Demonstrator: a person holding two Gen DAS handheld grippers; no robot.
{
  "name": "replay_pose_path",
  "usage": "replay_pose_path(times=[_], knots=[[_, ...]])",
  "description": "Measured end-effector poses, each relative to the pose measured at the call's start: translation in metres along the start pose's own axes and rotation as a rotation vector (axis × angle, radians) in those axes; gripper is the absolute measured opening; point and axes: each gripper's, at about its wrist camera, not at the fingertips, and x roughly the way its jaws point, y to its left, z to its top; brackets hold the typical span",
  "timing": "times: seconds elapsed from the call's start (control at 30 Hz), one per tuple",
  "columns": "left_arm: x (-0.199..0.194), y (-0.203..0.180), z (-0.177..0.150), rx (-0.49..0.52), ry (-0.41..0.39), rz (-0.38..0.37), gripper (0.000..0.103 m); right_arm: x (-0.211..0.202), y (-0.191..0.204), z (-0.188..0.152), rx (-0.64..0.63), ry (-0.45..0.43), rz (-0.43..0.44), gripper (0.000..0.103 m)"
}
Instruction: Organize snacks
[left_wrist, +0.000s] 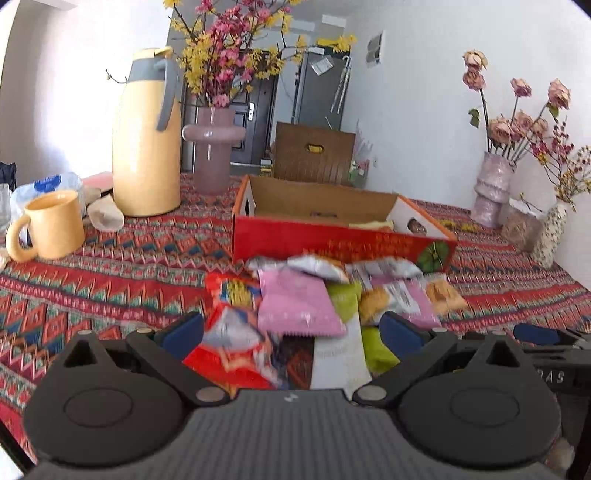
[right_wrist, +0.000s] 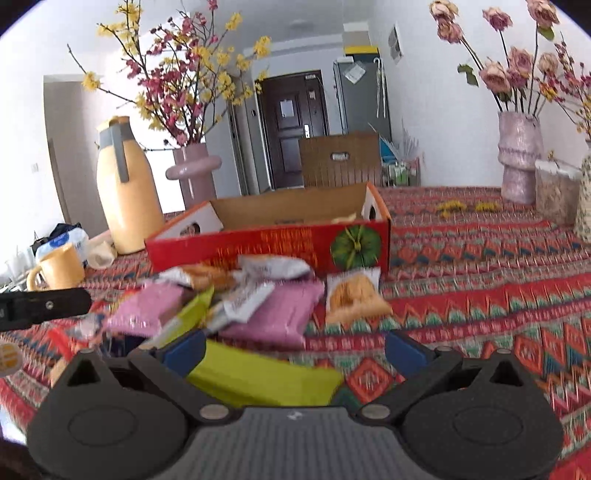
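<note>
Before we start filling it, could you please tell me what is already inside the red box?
Inside the box, only a yellowish item shows by the right end. The front wall hides most of the floor.

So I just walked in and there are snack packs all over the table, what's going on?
A person with two handheld grippers is sorting snacks. The snack packets lie piled on the patterned tablecloth in front of the open red box. The left gripper and right gripper hover over the pile with jaws open, holding nothing.

glossy snack packets (left_wrist: 295, 306), cardboard box (left_wrist: 332, 236), woven tablecloth (left_wrist: 110, 266)
</note>
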Motion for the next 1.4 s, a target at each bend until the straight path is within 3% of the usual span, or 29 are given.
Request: replay_pose_path(times=[0.5, 0.8, 0.87, 1.03, 1.07, 1.23, 1.4], knots=[[-0.021, 0.006, -0.017, -0.003, 0.018, 0.001, 0.103, -0.016, 0.004, -0.018, -0.018, 0.022, -0.004, 0.103], [-0.019, 0.010, -0.017, -0.007, 0.023, 0.012, 0.103, 0.009, 0.010, 0.003, -0.094, 0.046, 0.007, 0.103], [-0.020, 0.012, -0.017, -0.008, 0.019, 0.014, 0.103, 0.020, 0.009, 0.012, -0.075, 0.055, 0.017, 0.096], [-0.021, 0.017, -0.017, -0.019, 0.015, 0.020, 0.103, 0.050, 0.002, 0.021, -0.026, 0.118, 0.019, 0.048], [-0.020, 0.018, -0.017, -0.022, 0.016, 0.022, 0.103, 0.055, -0.001, 0.019, -0.005, 0.139, 0.028, 0.044], [-0.019, 0.020, -0.017, -0.028, 0.018, 0.021, 0.103, 0.051, -0.012, 0.008, 0.051, 0.164, 0.050, 0.037], [-0.020, 0.019, -0.017, -0.029, 0.023, 0.021, 0.103, 0.031, -0.011, -0.004, 0.048, 0.169, 0.051, 0.037]])
